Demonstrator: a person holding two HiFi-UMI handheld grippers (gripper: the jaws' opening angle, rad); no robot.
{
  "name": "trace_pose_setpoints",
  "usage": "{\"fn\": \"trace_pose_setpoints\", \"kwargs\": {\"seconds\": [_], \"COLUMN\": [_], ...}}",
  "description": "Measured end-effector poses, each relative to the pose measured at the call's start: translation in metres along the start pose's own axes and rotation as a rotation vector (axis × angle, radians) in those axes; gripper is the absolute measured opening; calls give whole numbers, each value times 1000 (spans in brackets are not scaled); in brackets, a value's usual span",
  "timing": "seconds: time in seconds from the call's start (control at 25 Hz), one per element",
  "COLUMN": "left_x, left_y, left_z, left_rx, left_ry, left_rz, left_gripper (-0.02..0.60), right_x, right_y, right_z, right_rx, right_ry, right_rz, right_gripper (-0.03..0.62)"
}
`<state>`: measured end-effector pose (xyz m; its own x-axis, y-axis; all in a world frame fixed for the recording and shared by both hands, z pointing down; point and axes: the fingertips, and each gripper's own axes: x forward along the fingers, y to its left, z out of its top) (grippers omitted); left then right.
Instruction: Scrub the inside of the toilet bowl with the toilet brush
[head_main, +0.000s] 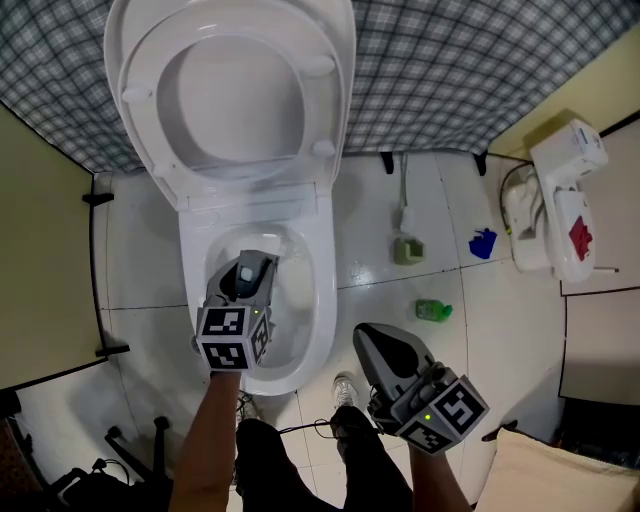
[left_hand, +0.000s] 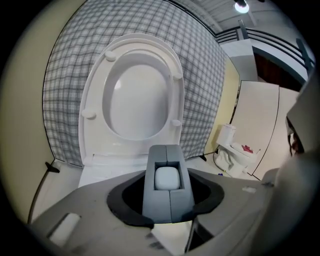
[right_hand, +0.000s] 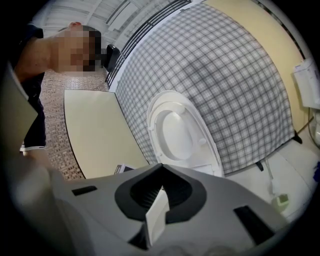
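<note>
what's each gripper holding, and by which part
The left gripper is clamped on the toilet brush, by the grey top end of its handle, above the toilet bowl. The right gripper holds nothing; its jaws are together.

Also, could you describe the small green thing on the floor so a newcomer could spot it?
From the white toilet bowl, look across the tiled floor toward the smaller white fixture by the wall. Three small things lie between; the green thing is nearest the person. It alone is bright green, unlike the blue scrap and the dull olive stand beyond it.
</note>
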<state>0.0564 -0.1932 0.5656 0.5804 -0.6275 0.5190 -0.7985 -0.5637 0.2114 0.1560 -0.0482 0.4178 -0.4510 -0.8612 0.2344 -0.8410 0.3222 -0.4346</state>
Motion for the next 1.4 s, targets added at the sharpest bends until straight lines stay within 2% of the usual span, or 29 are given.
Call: {"fn": "trace_pose_setpoints", "kwargs": {"seconds": [0.08, 0.2, 0.28, 0.36, 0.56, 0.88, 1.08, 1.4], "left_x": [1, 4, 3, -4, -36, -118, -171, -270], "left_y": [2, 15, 24, 31, 31, 21, 28, 70], "left_z": [-5, -30, -48, -52, -24, 30, 40, 104], "left_rx": [13, 40, 32, 5, 24, 9, -44, -80], "left_ry": [19, 102, 141, 142, 101, 30, -67, -218], "left_rz": [17, 63, 73, 78, 79, 33, 20, 63], "left_gripper": [190, 190, 190, 190, 190, 190, 190, 190], "right_x": [-2, -2, -2, -4, -11, -17, -14, 5], "right_y": [-5, -2, 4, 5, 0, 29, 63, 112], "right_z": [-3, -7, -6, -4, -5, 16, 14, 24], "right_rx": [3, 7, 4, 0, -34, -77, -117, -135], "right_ry": [-2, -1, 2, 4, 7, 12, 8, 23], "right_rz": [-12, -10, 2, 3, -14, 23, 71, 148], "right_gripper": [0, 0, 0, 0, 0, 0, 0, 0]}}
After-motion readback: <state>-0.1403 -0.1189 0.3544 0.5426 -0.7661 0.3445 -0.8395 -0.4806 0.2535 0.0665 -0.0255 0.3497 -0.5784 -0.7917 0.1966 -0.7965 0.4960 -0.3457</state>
